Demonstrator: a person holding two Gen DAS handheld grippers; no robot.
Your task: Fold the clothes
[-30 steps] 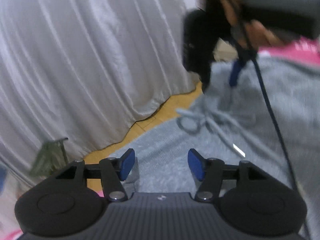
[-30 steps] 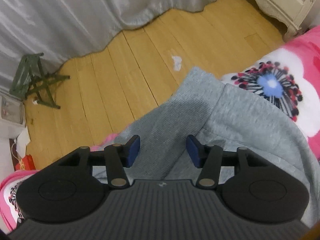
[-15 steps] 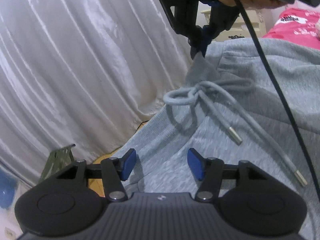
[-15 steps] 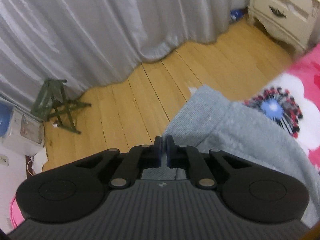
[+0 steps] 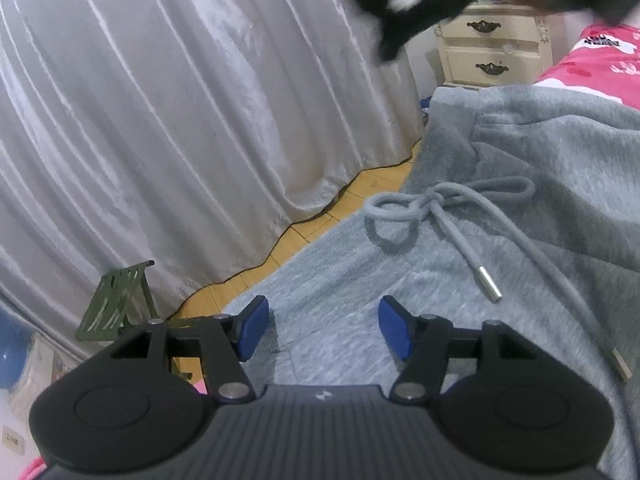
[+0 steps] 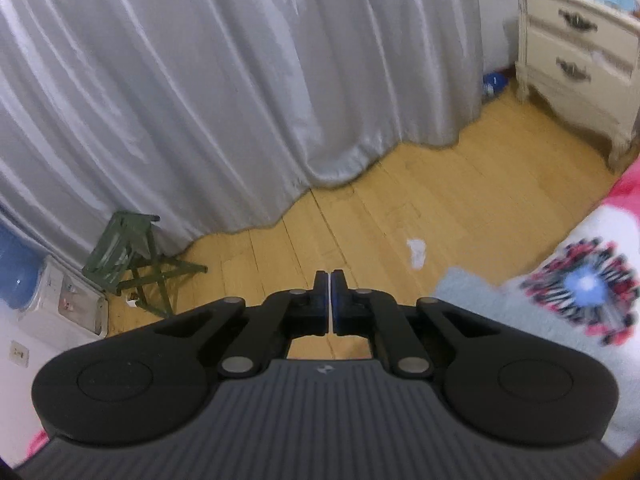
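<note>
Grey sweatpants [image 5: 520,208] lie spread on the bed, their waistband toward the curtain and the drawstring [image 5: 440,200] tied in a bow. My left gripper [image 5: 322,326] hovers low over the waistband edge. Its jaws are opening, the blue pads stand apart, and cloth lies below them, not pinched. My right gripper [image 6: 330,292] is shut with nothing visible between its pads; bare floor shows behind them. It hangs above the bed's edge, left of the sweatpants' corner [image 6: 472,300]. In the left wrist view it is a dark blur [image 5: 392,12] at the top, held by a hand.
A silver curtain [image 6: 200,100] hangs behind a wooden floor [image 6: 440,208]. A cream nightstand [image 6: 576,52] stands at the right. A green folding stool [image 6: 132,256] and a water dispenser [image 6: 52,300] are at the left. The bedspread [image 6: 580,284] is pink and white with a flower print.
The right gripper shut on the sweatpants' corner, then rose and tilted up; its shut pads now show only floor. In the left view it moved up, away from the waistband.
</note>
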